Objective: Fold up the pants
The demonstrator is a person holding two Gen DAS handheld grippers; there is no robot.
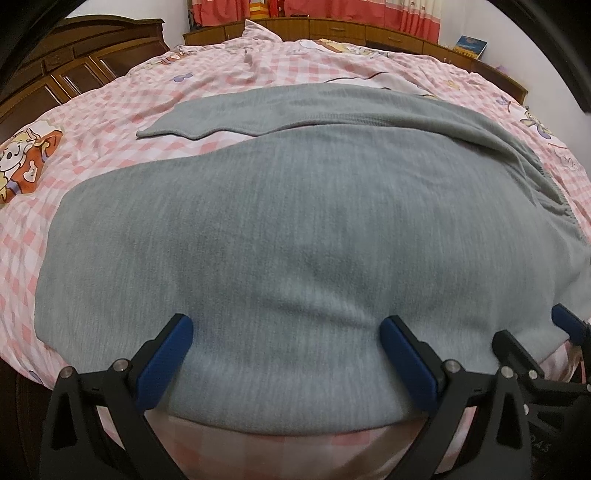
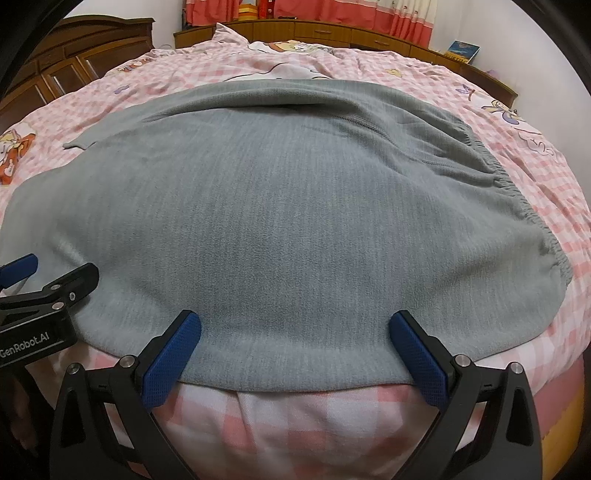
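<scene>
1. Pants lie flat on the bed, near edge by both grippers.
2. Left gripper is wide open, holding nothing, fingers set over that edge, likely to pinch it.
3. Right gripper is wide open too, empty, just beside it.
4. Waistband sits to the right.

A bed fills both views, covered by a pink-and-white checked quilt printed with cartoon figures — one with blond hair and an orange dress lies at the left. Behind it runs a low wooden cabinet with drawers, a blue book propped on top — red and cream curtains hang above, and a dark carved wooden wardrobe stands left
</scene>
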